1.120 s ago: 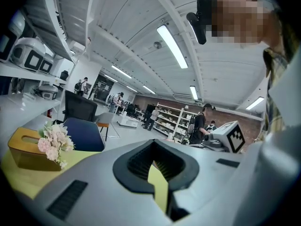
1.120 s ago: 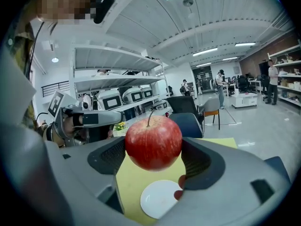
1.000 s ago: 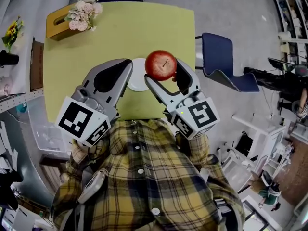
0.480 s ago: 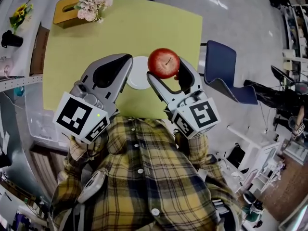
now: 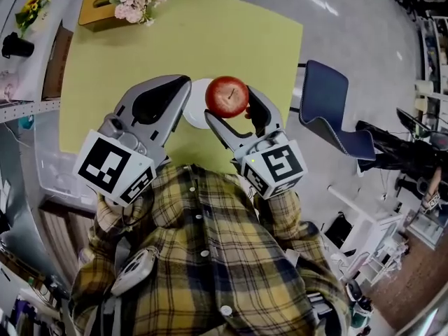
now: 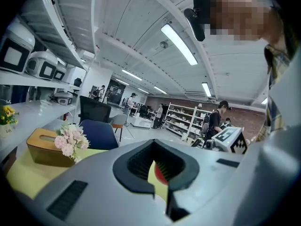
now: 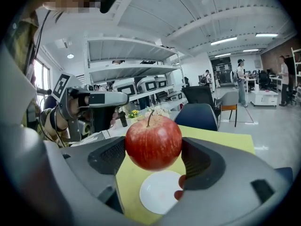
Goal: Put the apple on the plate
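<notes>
- Above the near half of the square yellow-green surface [image 5: 112, 61], we see the round red apple [image 5: 227, 96], stem up, carried in the right gripper [image 5: 231, 105] and hanging in the air, not yet resting on anything.
- That gripper's fingers [image 7: 207, 161] are clamped on the apple's two flanks, and the hold looks level and secure.
- Over the last second the apple has drifted leftward in the head view. It was off to the right of the small round white plate [image 5: 196, 114], and it now overlaps the plate's right edge.
- The right gripper view agrees, since the plate shows directly beneath the fruit there.
- The left gripper [image 5: 182, 85] waits just beside the plate's left side, and its fingers [image 6: 136, 161] are closed together on nothing. Through the notch between them we glimpse only a sliver of surface and a bit of red. It has barely shifted.
- We judge the carry to be nearly finished. The apple is lined up with its target, so what remains is to lower it and let go.
- We also judge some risk at the release: a round apple on a shallow plate may roll if it is freed too high or off-centre. The fruit should touch down near the plate's middle before the fingers part.
</notes>
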Demonstrator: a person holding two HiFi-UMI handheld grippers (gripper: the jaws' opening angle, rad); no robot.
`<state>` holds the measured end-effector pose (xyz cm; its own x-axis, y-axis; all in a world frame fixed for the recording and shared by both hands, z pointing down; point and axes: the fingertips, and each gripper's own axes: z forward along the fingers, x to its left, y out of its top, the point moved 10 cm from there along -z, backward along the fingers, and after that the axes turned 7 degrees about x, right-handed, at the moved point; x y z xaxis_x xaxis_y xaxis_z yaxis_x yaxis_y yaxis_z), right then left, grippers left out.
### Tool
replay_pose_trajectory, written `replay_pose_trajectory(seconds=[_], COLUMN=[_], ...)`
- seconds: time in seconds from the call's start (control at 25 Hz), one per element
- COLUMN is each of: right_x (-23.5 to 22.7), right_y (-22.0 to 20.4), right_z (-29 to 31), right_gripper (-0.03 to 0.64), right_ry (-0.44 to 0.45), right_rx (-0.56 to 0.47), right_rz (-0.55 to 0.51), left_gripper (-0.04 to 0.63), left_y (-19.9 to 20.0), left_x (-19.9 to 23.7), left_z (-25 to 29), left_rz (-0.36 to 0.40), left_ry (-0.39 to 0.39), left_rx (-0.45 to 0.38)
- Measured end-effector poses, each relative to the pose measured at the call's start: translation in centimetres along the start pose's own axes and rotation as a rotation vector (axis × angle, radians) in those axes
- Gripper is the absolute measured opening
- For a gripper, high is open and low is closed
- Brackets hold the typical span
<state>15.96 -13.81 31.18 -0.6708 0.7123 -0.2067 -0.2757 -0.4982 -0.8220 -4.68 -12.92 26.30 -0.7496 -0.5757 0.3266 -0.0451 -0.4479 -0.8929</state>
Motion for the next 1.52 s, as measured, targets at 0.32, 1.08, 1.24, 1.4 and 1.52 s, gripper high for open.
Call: replay_pose_trajectory(seconds=[0.32,1.08,1.24,1.4,1.52], right_x=[-0.4,-2.6,-3.0,-3.0,-2.9], right_y=[-3.7,-11.4,-12.3,-13.1,-13.2], right_z=[3.4,9.5,10.3,10.8,10.8], right_gripper=[0.359,0.359,0.359,0.359,0.359], right_ry=[0.034,0.047,0.052,0.058,0.067], right_rx=[0.078,0.196,0.221,0.233,0.226], right_rz=[0.044,0.113,0.098,0.062,0.041], left_gripper=[-0.002,-0.002,-0.002,-0.002,-0.002], left_y=[-1.9,-5.1,-5.3,-5.4,-5.3], left_x=[0.9,1.5,1.8,1.9,1.9], left_z=[0.6,1.3,1.2,1.2,1.3], left_rz=[-0.022,-0.081,-0.096,-0.102,-0.102], left_ry=[0.009,0.061,0.068,0.076,0.072], left_rx=[0.051,0.167,0.170,0.171,0.171])
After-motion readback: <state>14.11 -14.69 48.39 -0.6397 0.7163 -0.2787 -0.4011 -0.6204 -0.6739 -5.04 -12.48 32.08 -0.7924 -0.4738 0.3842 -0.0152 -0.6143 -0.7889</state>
